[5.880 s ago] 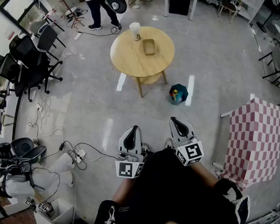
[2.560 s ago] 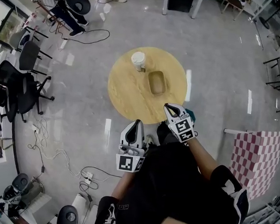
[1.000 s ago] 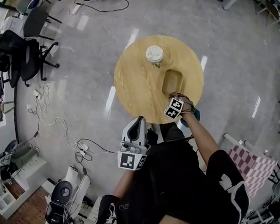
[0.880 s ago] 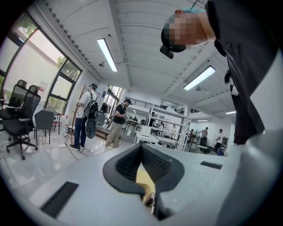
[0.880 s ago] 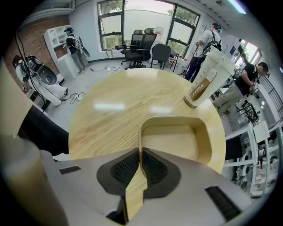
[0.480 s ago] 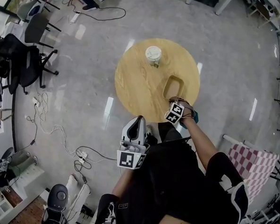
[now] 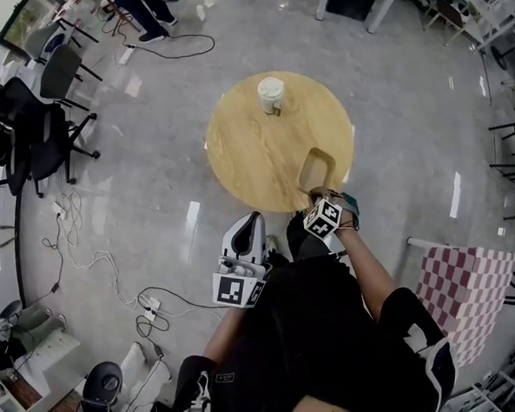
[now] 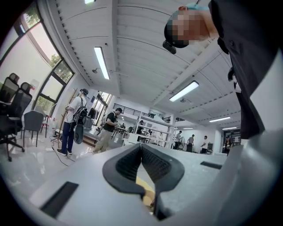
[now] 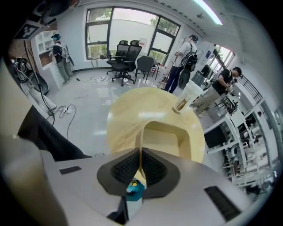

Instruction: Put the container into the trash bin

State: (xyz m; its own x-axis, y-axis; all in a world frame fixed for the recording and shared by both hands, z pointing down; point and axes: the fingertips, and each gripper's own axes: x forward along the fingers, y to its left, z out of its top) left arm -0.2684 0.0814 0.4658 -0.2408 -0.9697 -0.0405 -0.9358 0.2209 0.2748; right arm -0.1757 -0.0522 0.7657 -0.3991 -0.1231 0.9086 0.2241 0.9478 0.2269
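Table (image 7: pixel 244 148): round, wood, takes up mid-floor. Its near-right edge sits close to the carry path. If the far end of the load drags on that edge, it could be levered out of the grip.

Bin (image 9: pixel 135 189): teal, on the floor just off the table's near-right edge. In the head view only a sliver shows past the right hand. Something small and yellow is already in it. The risk is a blind release, since the hand and gripper cover most of the mouth from above, so the drop could land on the rim or the floor. The mouth looks no wider than the load, which may lodge across it or tip the bin.

Container (image 7: pixel 316 168): tan, shallow, with rounded corners, at the table's near-right edge. I can't tell whether it is clear of the top.

Right gripper (image 9: pixel 140 161): pointing steeply down, jaws clamped on the container's thin near wall. It holds one end only, so the long body hangs off a narrow pinch. It is likely to swing or slide out if moved fast.

Left gripper (image 7: pixel 249 231): held level by the body, jaws together, nothing between them. No support is offered if the load slips.

Cup (image 7: pixel 270 94): far side of the table, well apart from the rest. Low risk.
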